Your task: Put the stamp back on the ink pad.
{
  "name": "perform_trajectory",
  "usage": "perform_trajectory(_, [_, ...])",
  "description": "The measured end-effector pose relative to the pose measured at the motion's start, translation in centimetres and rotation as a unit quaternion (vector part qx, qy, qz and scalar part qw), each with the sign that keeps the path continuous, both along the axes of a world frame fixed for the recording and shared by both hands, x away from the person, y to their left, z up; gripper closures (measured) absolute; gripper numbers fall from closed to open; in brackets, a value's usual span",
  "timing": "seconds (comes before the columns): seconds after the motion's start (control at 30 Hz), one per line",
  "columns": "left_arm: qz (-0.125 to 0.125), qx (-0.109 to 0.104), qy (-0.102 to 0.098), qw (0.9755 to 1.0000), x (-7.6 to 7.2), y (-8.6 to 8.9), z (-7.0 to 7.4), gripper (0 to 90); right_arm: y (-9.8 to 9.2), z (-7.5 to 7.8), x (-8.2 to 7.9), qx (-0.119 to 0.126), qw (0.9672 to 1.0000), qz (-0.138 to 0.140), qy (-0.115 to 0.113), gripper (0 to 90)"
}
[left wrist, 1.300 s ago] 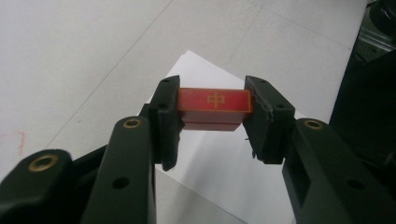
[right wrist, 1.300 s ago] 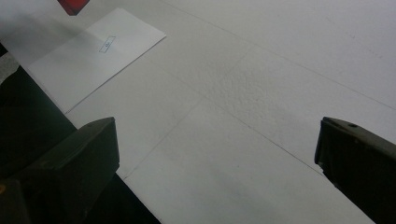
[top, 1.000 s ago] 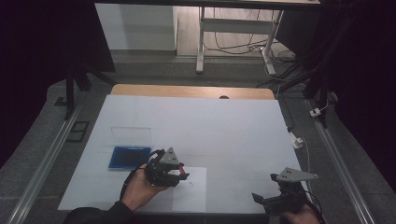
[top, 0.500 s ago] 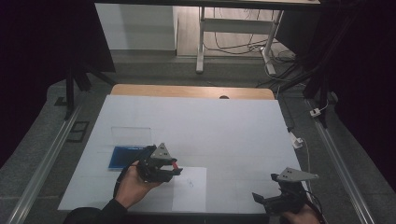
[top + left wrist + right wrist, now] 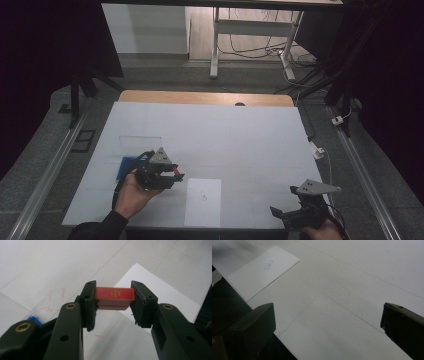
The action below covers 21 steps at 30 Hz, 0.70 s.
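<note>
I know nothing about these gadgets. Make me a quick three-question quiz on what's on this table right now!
1. True or false: the left gripper is shut on a red block.
2. What lies just right of that gripper in the high view? A) white sheet of paper B) a cup C) a book
3. How do the right gripper jaws stand?

Key: 1 true. 2 A. 3 Wide apart, nothing between them.
</note>
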<state>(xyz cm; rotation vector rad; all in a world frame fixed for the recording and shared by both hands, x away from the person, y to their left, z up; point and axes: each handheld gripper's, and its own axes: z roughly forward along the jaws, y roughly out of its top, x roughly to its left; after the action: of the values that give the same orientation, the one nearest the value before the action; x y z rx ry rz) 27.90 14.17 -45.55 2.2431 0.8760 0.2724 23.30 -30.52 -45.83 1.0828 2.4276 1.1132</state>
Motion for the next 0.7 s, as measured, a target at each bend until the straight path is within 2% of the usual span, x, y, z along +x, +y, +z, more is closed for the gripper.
perform_trajectory(0.33, [0.043, -0.002, 0.001, 0.9991, 0.5, 2.7, 0.0, 58.2, 0.0, 0.0, 0.0, 0.000, 1.0000, 0.000, -0.001, 0.0])
perform_trajectory(0.7, [0.089, 0.003, 0.005, 0.9960, 1.1, 5.4, -0.3, 58.2, 0.0, 0.0, 0.0, -0.001, 1.0000, 0.000, -0.002, 0.0])
